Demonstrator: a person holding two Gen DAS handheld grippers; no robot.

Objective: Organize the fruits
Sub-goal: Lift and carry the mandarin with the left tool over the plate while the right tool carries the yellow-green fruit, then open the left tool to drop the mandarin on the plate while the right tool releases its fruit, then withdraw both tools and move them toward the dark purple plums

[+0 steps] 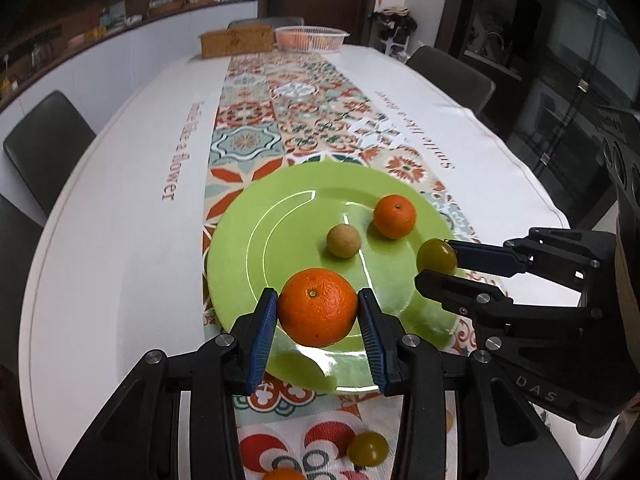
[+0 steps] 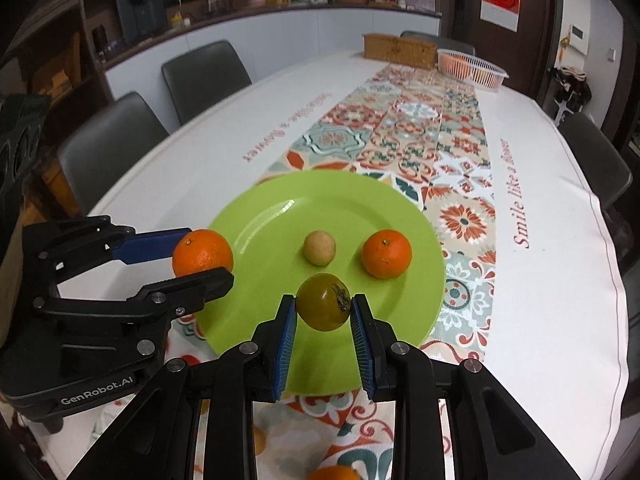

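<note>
A green plate [image 1: 256,248] [image 2: 272,224] lies on the patterned runner. On it sit a small orange [image 1: 395,216] [image 2: 387,253] and a small tan round fruit [image 1: 343,241] [image 2: 319,247]. My left gripper [image 1: 318,314] [image 2: 202,258] is shut on a large orange [image 1: 317,307] [image 2: 202,257] and holds it over the plate's near edge. My right gripper [image 2: 324,308] [image 1: 438,264] is shut on a green tomato-like fruit [image 2: 324,307] [image 1: 437,259] above the plate's near right rim.
Another green fruit [image 1: 367,448] and part of an orange [image 1: 284,474] [image 2: 334,473] lie on the runner near me. A wicker box [image 1: 236,42] [image 2: 399,50] and a white basket [image 1: 310,38] [image 2: 470,66] stand at the far end. Chairs [image 1: 44,148] [image 2: 204,76] surround the table.
</note>
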